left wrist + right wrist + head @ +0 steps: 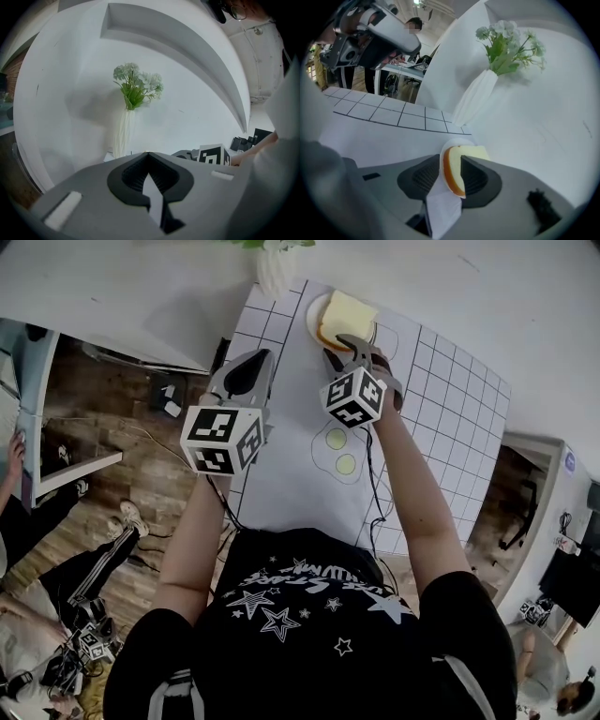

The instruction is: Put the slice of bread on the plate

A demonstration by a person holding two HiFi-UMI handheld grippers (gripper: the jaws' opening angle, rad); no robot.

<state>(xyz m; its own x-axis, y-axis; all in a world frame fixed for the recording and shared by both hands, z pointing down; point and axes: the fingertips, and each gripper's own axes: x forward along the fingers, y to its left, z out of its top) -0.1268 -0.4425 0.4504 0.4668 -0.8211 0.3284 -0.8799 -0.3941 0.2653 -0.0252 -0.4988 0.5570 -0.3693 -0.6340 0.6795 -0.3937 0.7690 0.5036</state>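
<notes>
A pale yellow slice of bread (348, 315) with a brown crust lies on the small white plate (315, 317) at the far end of the gridded mat. My right gripper (349, 345) hangs just in front of the plate, tilted down at it. In the right gripper view the slice (453, 172) stands between the jaws with the plate's rim (451, 142) behind it. A gap shows beside the left pad, so my right gripper (451, 157) is open. My left gripper (251, 360) hovers over the mat's left edge, tips together and empty, and my left gripper (147, 154) faces the wall.
A white ribbed vase (274, 272) of pale flowers stands by the wall just left of the plate; the vase (123, 132) fills the left gripper view, and the vase (476, 99) rises behind the plate. Printed fried eggs (339, 450) mark the mat. The table drops off at left.
</notes>
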